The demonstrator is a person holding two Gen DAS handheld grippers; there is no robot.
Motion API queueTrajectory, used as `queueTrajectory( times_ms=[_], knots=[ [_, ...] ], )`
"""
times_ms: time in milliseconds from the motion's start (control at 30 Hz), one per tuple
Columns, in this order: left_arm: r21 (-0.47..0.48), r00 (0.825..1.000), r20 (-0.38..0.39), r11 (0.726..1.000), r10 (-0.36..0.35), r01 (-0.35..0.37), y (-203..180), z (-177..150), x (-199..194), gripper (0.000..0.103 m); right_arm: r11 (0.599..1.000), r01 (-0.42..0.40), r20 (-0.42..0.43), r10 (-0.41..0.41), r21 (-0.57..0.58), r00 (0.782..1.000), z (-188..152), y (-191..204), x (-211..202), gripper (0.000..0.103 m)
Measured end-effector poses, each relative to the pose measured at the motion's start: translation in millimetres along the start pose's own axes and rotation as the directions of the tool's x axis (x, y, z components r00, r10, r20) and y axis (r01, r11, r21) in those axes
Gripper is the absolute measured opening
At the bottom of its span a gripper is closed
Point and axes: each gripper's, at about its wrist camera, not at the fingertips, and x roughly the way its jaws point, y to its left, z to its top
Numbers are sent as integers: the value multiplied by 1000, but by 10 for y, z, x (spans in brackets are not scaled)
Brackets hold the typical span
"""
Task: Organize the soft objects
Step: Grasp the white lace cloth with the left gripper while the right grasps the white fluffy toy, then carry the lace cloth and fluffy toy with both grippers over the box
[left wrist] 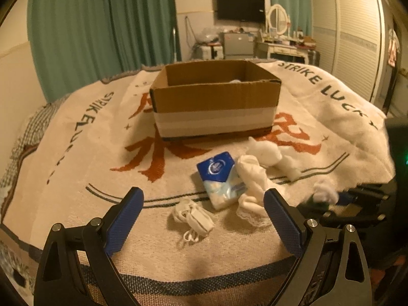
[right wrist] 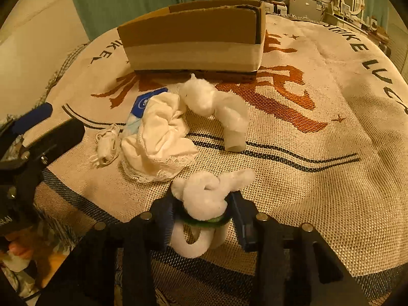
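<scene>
While both grippers sit at the near edge of the blanket [left wrist: 76, 153], entries as follows.

Left gripper [left wrist: 204, 214]: jaws spread wide, nothing between them; hovers over the near edge.
Right gripper [right wrist: 204, 214]: jaws closed on the plush [right wrist: 206, 193], a white toy with a green band, at the near edge, right of the pile.
Box [left wrist: 216, 97]: open cardboard, upright, toward the blanket's far edge; something white just visible inside, cannot tell what.
Tissue pack [left wrist: 220, 178]: blue and white, flat, mid-blanket, in front of the box.
Cloth [right wrist: 160, 137]: white, lace-edged, crumpled, touching the pack's right side and partly over it.
Sock [right wrist: 216, 107]: white, fluffy, bent, just behind the cloth, near the box front.
Mask [left wrist: 192, 216]: white, bunched with loops, near edge, just left of the cloth and apart from it.
</scene>
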Motion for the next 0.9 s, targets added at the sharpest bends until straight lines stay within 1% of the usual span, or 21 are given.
queueTrajectory(
  times_ms=[33,100,200,233,267,300,333,400,433,467,600,667,700,733,767,800,900],
  knots=[
    [1,1000,0,1000,-8,8,-21,-3,1,96,1000,2,12,-2,-1,1000,14,-5,-46,38],
    [-2,999,-11,999,-33,33,-74,-16,22,95,999,33,45,-33,-14,998,62,-23,-174,38],
    [1,996,-51,997,-77,77,-196,-54,115,95,996,87,78,-85,-17,993,151,-95,-305,38],
    [8,994,-63,996,-84,85,-239,-66,151,93,995,103,86,-102,-12,991,184,-132,-330,38],
    [18,993,-78,996,-89,90,-293,-82,200,85,994,111,89,-110,-8,990,209,-164,-338,38],
    [26,991,-95,995,-93,95,-342,-99,255,82,993,119,90,-118,-4,989,233,-204,-335,38],
    [31,989,-111,995,-96,100,-382,-107,306,82,992,126,90,-125,-2,988,247,-235,-322,38],
    [33,985,-140,993,-105,110,-449,-124,414,82,992,127,81,-127,5,989,245,-303,-269,38],
    [33,983,-147,993,-107,113,-470,-127,452,80,993,120,73,-120,12,990,231,-334,-233,38],
    [32,982,-154,993,-112,118,-495,-125,496,75,994,110,63,-111,19,992,220,-360,-192,38],
    [32,975,-189,992,-117,125,-556,-138,683,69,996,82,50,-84,26,995,188,-396,-128,38],
    [26,969,-211,990,-132,141,-549,-159,737,50,997,68,47,-70,29,996,185,-409,-117,38],
    [22,966,-212,988,-146,154,-540,-168,739,49,997,64,44,-65,32,997,184,-414,-107,38],
    [24,966,-208,987,-151,159,-531,-166,725,43,998,61,42,-63,35,997,177,-419,-97,38],
    [34,968,-201,986,-152,162,-523,-166,695,34,997,60,40,-62,37,997,173,-422,-89,38],
    [42,968,-199,985,-154,165,-515,-166,672,30,997,61,39,-62,38,997,171,-420,-83,38],
    [44,967,-196,983,-164,176,-465,-187,582,29,997,69,39,-70,35,997,168,-400,-85,38]
  ],
)
